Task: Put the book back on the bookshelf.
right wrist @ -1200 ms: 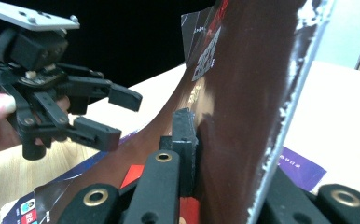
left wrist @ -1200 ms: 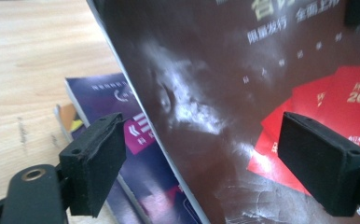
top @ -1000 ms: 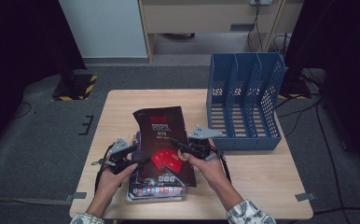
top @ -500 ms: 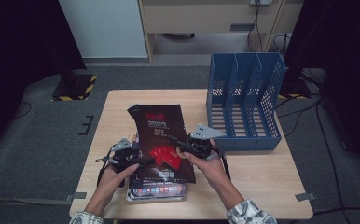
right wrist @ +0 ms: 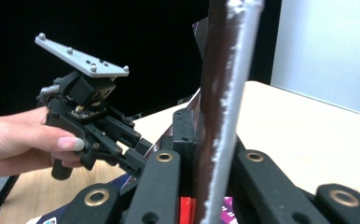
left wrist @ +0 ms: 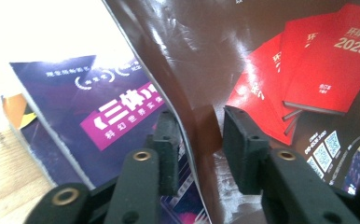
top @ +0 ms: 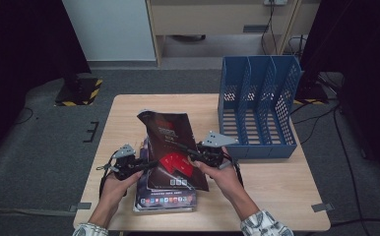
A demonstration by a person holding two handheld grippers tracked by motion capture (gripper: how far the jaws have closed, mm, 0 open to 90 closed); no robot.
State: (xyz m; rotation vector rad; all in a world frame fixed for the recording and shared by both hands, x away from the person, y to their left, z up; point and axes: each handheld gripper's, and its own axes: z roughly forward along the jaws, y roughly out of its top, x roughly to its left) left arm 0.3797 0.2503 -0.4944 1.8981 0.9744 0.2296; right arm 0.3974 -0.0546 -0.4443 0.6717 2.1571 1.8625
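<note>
As the brown magazine (top: 171, 147) tilts further left than before, right gripper (top: 198, 156) clamped on it, left gripper (top: 146, 165) closing around its edge.

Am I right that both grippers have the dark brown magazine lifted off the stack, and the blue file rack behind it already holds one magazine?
Not quite: the blue perforated plastic file rack is empty, as the high view shows. The rest stands: the left gripper and the right gripper are at the glossy dark brown magazine, which is raised off the stack of magazines.
</note>
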